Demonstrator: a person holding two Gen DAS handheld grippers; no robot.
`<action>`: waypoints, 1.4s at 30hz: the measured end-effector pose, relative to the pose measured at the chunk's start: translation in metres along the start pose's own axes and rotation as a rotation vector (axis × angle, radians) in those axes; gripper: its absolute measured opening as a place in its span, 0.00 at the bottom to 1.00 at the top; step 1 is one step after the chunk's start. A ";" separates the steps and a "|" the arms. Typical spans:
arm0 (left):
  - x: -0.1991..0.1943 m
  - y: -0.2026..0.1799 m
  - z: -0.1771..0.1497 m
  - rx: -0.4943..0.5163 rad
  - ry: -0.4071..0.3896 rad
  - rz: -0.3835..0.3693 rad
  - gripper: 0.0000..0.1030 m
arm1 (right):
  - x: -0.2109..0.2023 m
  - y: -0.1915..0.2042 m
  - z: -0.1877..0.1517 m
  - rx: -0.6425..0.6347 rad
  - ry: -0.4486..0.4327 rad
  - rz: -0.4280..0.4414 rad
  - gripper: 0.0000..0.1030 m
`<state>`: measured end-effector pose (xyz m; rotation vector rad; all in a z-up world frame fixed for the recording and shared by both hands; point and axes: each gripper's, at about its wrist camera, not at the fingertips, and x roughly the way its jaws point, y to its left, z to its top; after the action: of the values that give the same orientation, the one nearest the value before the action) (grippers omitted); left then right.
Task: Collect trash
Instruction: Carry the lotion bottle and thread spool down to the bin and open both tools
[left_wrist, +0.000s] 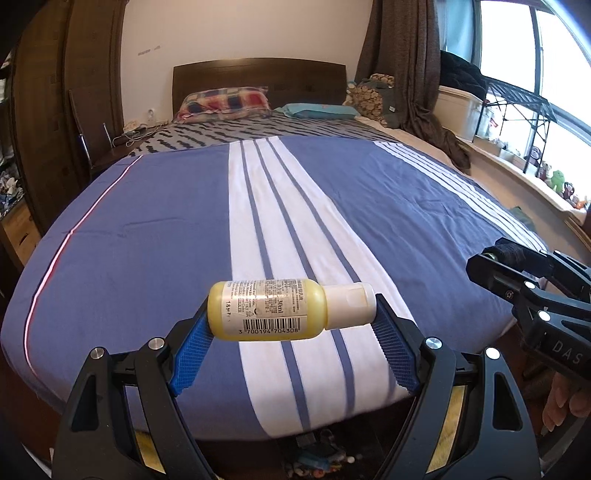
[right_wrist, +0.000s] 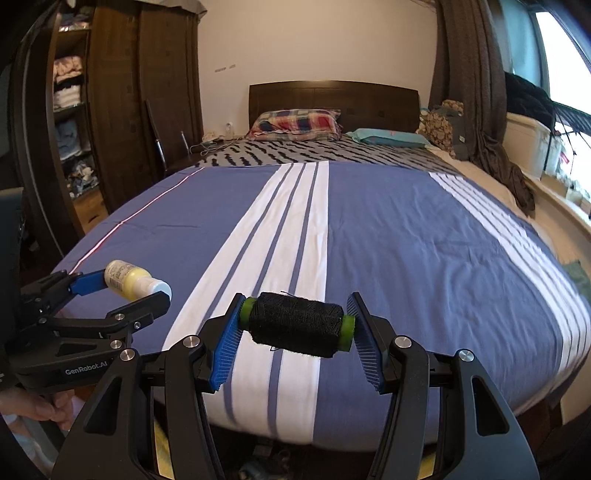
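Observation:
My left gripper (left_wrist: 291, 314) is shut on a small yellow bottle (left_wrist: 269, 310) with a white cap, held sideways end to end above the foot of the bed. The same bottle (right_wrist: 129, 282) and left gripper (right_wrist: 127, 288) show at the left of the right wrist view. My right gripper (right_wrist: 295, 325) is shut on a spool of black thread (right_wrist: 295, 323) with green ends, gripped by its ends. In the left wrist view the right gripper (left_wrist: 517, 266) sits at the right edge with the dark spool between its fingers.
A bed with a blue and white striped cover (left_wrist: 184, 229) fills both views. Pillows (left_wrist: 225, 101) lie at the headboard. A dark wardrobe (right_wrist: 122, 110) stands left. A window sill with small figures (left_wrist: 554, 181) and a curtain (left_wrist: 406, 66) are right. Small items lie on the floor (left_wrist: 321, 461).

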<state>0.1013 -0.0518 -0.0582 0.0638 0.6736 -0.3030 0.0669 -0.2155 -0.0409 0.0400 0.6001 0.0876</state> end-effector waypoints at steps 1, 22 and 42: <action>-0.003 -0.003 -0.007 0.002 0.001 0.000 0.76 | -0.004 -0.002 -0.008 0.011 0.004 0.002 0.55; 0.009 -0.010 -0.147 -0.023 0.177 -0.005 0.76 | 0.020 -0.002 -0.146 0.079 0.230 0.002 0.55; 0.087 -0.003 -0.237 -0.052 0.483 -0.056 0.76 | 0.081 0.004 -0.221 0.067 0.477 0.053 0.55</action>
<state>0.0214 -0.0402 -0.2969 0.0693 1.1630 -0.3272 0.0081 -0.2016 -0.2680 0.1015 1.0792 0.1296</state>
